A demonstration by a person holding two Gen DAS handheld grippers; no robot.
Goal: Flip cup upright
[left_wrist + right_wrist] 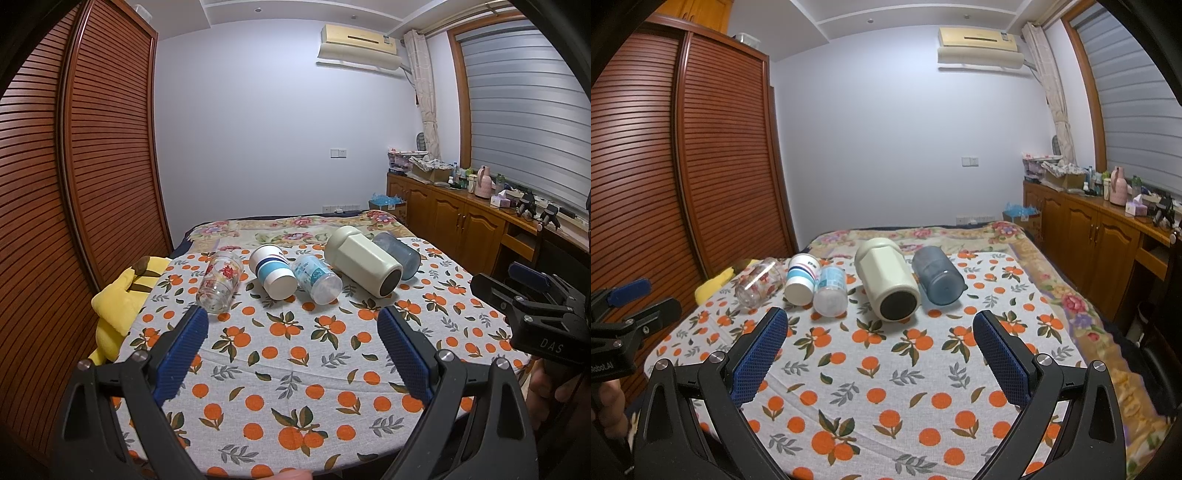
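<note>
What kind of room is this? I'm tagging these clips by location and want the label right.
Most likely a bedroom in a home. A bed with a floral quilt sits behind the orange-print tablecloth, a tall louvered wardrobe lines one wall, and an air conditioner hangs near the curtained window.

Dim, even indoor light, soft shadows, sharp focus, strong fisheye bending, dark vignetted corners

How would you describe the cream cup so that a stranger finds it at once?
Look at the tablecloth with oranges printed on it: five cups lie on their sides in a row along its far half. The cream cup is second from the right, beside the blue-grey cup. It is the largest, opaque, with flat facets and a dark round end facing the camera.
</note>
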